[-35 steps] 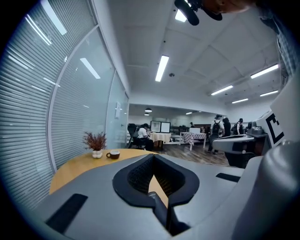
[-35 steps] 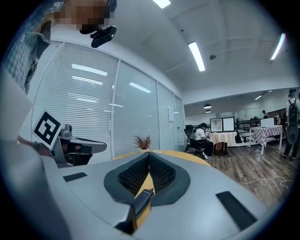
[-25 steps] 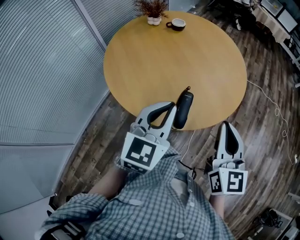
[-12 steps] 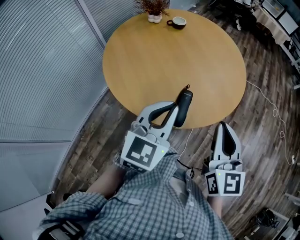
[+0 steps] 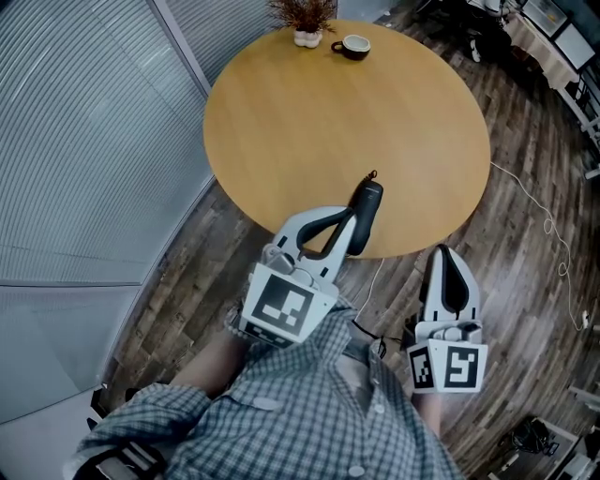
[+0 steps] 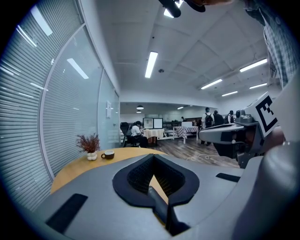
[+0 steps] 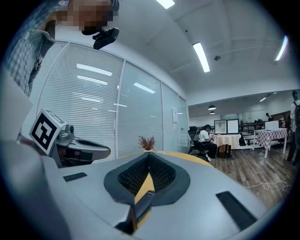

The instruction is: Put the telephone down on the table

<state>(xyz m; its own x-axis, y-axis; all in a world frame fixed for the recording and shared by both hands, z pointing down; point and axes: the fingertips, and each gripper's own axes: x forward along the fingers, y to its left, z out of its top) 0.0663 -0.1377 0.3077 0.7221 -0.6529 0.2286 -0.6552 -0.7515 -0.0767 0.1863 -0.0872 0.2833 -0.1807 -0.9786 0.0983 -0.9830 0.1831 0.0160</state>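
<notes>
The black telephone handset, with a short antenna, lies on the round wooden table close to its near edge. My left gripper is shut and holds nothing. Its tip is right beside the handset's near end, and I cannot tell whether they touch. In the left gripper view the shut jaws hide the handset, and only the tabletop shows past them. My right gripper hangs shut and holding nothing over the floor, off the table's near right edge. Its own view shows the shut jaws as well.
A small dried plant in a white pot and a dark cup on a saucer stand at the table's far edge. A glass wall with blinds runs along the left. A thin cable trails over the wooden floor on the right.
The right gripper has drifted slightly left. The handset stays on the table and the left gripper has not visibly moved.
</notes>
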